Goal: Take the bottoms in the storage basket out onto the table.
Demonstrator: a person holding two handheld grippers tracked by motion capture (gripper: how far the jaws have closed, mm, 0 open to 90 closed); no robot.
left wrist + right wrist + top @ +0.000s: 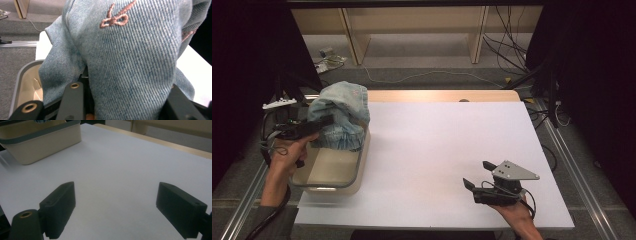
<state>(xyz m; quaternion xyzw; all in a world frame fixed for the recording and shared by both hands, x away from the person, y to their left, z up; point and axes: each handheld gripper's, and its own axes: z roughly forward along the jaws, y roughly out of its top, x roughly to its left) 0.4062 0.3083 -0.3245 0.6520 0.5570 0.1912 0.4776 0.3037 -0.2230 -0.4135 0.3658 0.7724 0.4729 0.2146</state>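
At the left edge of the white table, the left gripper is clamped on a bundle of light-blue denim, holding it bunched over the far end of a beige plastic basin. In the left gripper view the cloth shows a coarse diagonal twill weave, faded and slightly mottled, with a darker patch along one fold. Stitched into it in pinkish-brown thread is a small embroidered mark shaped like a looped scribble; it may be a letter or a logo, but it cannot be read as a word. A second bit of the same thread shows at the right fold. The black jaws stand on either side of the fabric, which fills the space between them and hides their tips. The basin is rectangular with rounded corners, smooth-walled, and has a grey-green band around its rim; the part of its floor that can be seen, nearer the person, is bare, and the denim's lower folds hang into the far part. In the right gripper view the same basin stands at the far left of the matt white sheet, with a scrap of blue cloth just above its rim. Toward the right of the table, well apart from the basin, the right gripper rests low over the sheet with its jaws spread wide and nothing between them, a grey three-cornered plate on top. A pale wooden strip edges the table's far side.
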